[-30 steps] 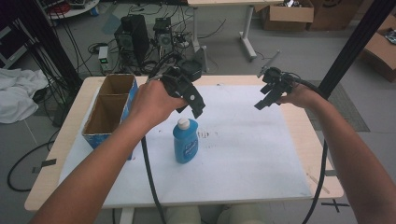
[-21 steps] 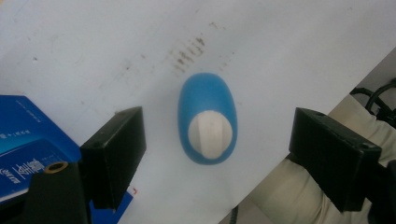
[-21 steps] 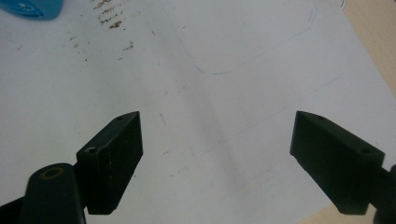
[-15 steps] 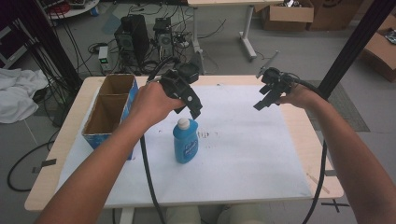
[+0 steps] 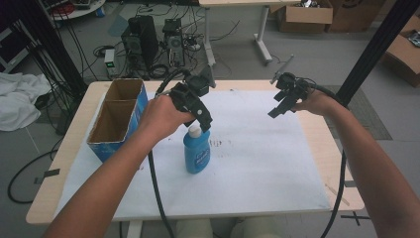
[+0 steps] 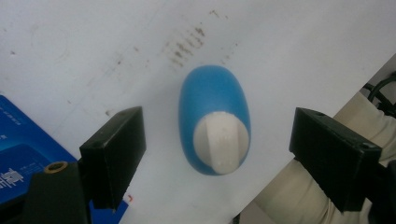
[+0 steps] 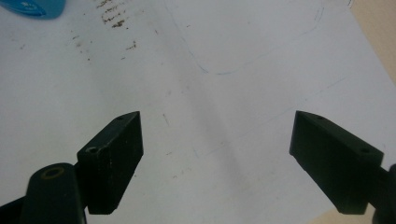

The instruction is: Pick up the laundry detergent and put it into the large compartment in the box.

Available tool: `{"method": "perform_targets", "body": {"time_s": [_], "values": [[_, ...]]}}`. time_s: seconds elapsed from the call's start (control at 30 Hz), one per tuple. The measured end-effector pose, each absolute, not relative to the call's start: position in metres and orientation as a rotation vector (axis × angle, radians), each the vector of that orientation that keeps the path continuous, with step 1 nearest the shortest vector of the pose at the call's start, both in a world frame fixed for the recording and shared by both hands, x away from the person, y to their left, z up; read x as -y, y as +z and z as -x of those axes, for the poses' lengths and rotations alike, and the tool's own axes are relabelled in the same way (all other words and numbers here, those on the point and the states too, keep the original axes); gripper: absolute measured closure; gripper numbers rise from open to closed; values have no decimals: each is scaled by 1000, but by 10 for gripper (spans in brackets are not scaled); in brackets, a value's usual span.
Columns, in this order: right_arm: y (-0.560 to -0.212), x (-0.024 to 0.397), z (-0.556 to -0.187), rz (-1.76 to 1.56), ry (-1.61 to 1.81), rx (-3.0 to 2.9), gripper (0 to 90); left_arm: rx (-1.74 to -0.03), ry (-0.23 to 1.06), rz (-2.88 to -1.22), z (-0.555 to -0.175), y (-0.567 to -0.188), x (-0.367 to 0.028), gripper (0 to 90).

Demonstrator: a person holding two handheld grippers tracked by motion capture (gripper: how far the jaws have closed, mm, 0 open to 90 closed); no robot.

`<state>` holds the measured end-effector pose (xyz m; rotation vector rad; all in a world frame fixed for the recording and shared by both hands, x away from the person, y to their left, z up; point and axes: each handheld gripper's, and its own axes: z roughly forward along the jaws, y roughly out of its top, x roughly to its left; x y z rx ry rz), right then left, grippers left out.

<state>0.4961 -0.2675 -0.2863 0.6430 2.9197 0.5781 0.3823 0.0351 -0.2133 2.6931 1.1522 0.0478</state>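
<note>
Left gripper poised over upright bottle, grasp not yet made

The blue bottle (image 5: 196, 152) stands upright on the white sheet (image 5: 257, 163) near the middle of the worktop (image 5: 317, 144), white cap (image 6: 221, 142) up; your left gripper (image 5: 202, 120) hangs directly above it with its fingers (image 6: 113, 154) spread wide, one either side of the cap and touching nothing. Your right gripper (image 5: 277, 110) is held well apart over bare sheet, fingers (image 7: 112, 158) likewise open and empty. The open cardboard box (image 5: 116, 119) sits near the worktop's left edge. Risk, in my judgement: the cap sits slightly nearer one finger, so an uncentred closure could push the tall bottle sideways and topple it; gripping on the tapered cap alone may let it slip
</note>
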Motion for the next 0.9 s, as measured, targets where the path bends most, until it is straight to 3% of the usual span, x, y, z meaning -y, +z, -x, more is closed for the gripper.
{"method": "perform_targets", "body": {"time_s": [0.9], "values": [[-287, 265, -494, -631, 571, -2929, 175, -1180, 27, -2741, -381, -254, -25, 193]]}}
